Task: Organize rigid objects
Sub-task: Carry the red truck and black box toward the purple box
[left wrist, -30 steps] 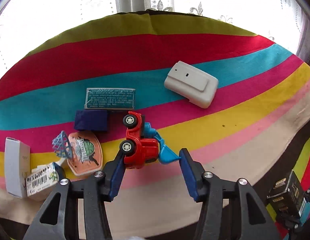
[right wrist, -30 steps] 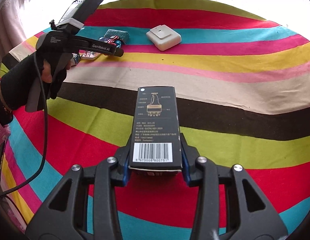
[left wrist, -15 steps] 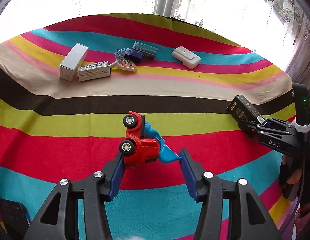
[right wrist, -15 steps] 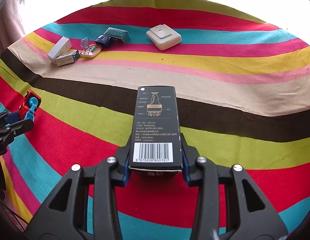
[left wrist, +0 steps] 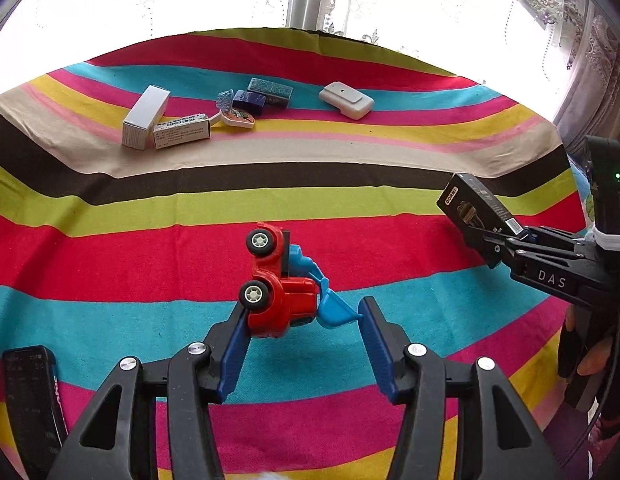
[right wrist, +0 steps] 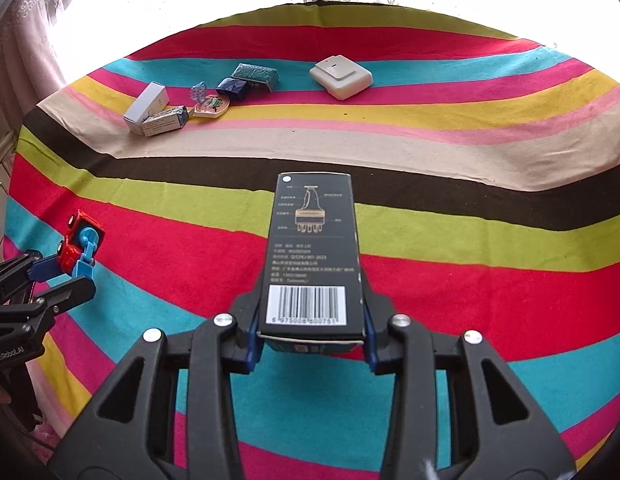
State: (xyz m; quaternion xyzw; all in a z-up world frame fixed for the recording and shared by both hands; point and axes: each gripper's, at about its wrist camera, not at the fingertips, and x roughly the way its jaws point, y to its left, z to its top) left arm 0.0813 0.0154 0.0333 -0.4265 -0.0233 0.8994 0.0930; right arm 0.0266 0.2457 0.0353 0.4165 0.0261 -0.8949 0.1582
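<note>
A red toy truck with a blue scoop hangs on its side above the striped cloth, and my left gripper is shut on it. One pad presses the red body and the other meets the scoop. The right wrist view shows the same truck and left gripper at the left edge. My right gripper is shut on a tall black box with a barcode, held out over the cloth. From the left wrist view, that box and the right gripper sit at the right.
Along the far stripes lie a white box, a small printed box, a peach badge with a blue net, a dark blue block, a teal packet and a white plastic device. A black handset lies near left.
My left gripper has pulled back from the far row with the truck, so the row now lies far ahead. The right gripper has shifted slightly with the black box still in it.
</note>
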